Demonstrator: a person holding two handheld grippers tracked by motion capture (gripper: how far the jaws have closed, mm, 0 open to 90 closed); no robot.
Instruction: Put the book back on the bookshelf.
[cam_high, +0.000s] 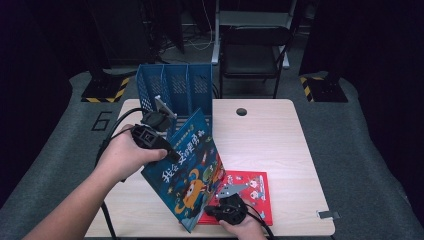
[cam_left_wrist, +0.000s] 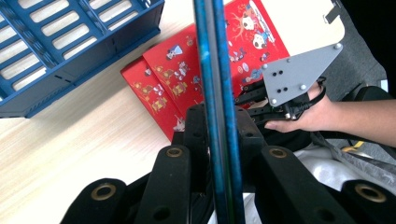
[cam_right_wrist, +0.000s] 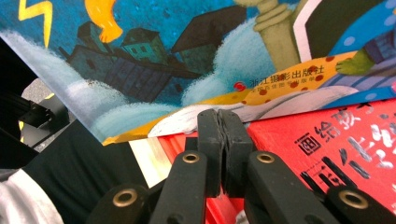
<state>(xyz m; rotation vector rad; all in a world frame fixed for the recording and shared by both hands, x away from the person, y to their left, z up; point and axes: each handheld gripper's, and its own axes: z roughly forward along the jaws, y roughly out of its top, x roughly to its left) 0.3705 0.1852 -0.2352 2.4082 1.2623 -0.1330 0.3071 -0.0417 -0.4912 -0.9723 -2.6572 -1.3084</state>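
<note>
**blue picture book held tilted over the bench, red book flat beneath it**

you hold the left gripper (cam_high: 167, 150) at the upper left edge of a blue picture book (cam_high: 192, 175), and its fingers (cam_left_wrist: 198, 135) are clamped on that edge; in the left gripper view the book's edge runs straight up between them. the book stands tilted, its cover facing you, its lower corner down near the front edge of the wooden bench (cam_high: 265, 135). just behind its top corner stands a blue file rack (cam_high: 175, 87) with three slots, at the back left of the bench.

your right gripper (cam_high: 212, 210) sits low at the front of the bench, on a red book (cam_high: 250, 192) that lies flat, partly under the blue one. in the right gripper view its fingers (cam_right_wrist: 210, 140) are pressed together with nothing between them, their tips just beside the blue book's bottom edge, over the red cover.

a black folding chair (cam_high: 255, 50) stands beyond the bench.
</note>
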